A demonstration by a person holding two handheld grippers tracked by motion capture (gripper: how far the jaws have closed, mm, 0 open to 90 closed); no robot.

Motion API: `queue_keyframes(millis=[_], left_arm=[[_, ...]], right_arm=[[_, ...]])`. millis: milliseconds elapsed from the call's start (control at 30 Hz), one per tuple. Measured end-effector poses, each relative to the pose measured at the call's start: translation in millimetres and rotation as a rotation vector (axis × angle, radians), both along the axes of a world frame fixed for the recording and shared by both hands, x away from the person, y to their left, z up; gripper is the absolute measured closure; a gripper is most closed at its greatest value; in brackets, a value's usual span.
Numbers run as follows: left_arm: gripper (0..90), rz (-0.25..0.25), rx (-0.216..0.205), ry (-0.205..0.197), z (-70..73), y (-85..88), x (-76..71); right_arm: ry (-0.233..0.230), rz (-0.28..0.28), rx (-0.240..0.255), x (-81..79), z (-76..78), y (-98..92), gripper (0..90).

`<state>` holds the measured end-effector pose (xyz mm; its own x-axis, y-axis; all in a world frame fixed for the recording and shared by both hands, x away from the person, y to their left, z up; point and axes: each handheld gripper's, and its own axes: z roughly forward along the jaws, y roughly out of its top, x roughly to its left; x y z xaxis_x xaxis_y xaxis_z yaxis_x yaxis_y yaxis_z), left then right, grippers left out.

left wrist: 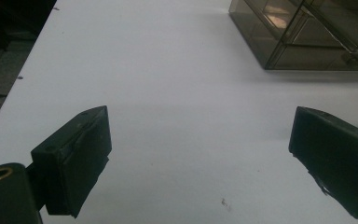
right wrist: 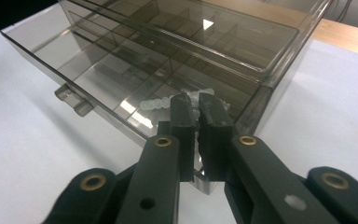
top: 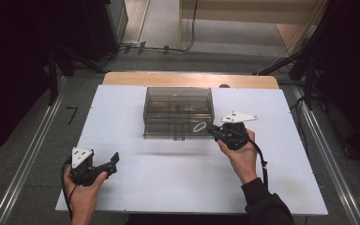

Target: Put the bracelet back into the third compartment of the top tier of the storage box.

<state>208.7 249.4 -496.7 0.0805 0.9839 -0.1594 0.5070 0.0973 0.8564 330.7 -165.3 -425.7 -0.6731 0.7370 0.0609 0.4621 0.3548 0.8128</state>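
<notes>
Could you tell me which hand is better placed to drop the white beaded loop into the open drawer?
The right. Its claw is shut on the white beaded loop directly above the pulled-out drawer of the smoky box. The left claw is open, holds nothing and sits near the table's front corner.

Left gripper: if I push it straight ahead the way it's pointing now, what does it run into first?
Mostly bare white table. The left gripper is open, nothing between its jaws. The smoky plastic drawer box sits ahead toward the right; it probably passes beside it, though depth is hard to judge.
</notes>
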Motion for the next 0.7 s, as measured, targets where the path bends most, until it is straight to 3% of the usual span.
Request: queue_keyframes(millis=[467,700], left_arm=[[5.8,-0.001,0.001,0.002,-0.2,0.3,0.1],[5.8,-0.001,0.000,0.001,-0.2,-0.3,0.1]], right_arm=[[-0.005,0.009,0.052,-1.7,2.8,-1.4,60.8],[-0.012,0.020,0.049,-5.5,4.6,-1.1,49.7]])
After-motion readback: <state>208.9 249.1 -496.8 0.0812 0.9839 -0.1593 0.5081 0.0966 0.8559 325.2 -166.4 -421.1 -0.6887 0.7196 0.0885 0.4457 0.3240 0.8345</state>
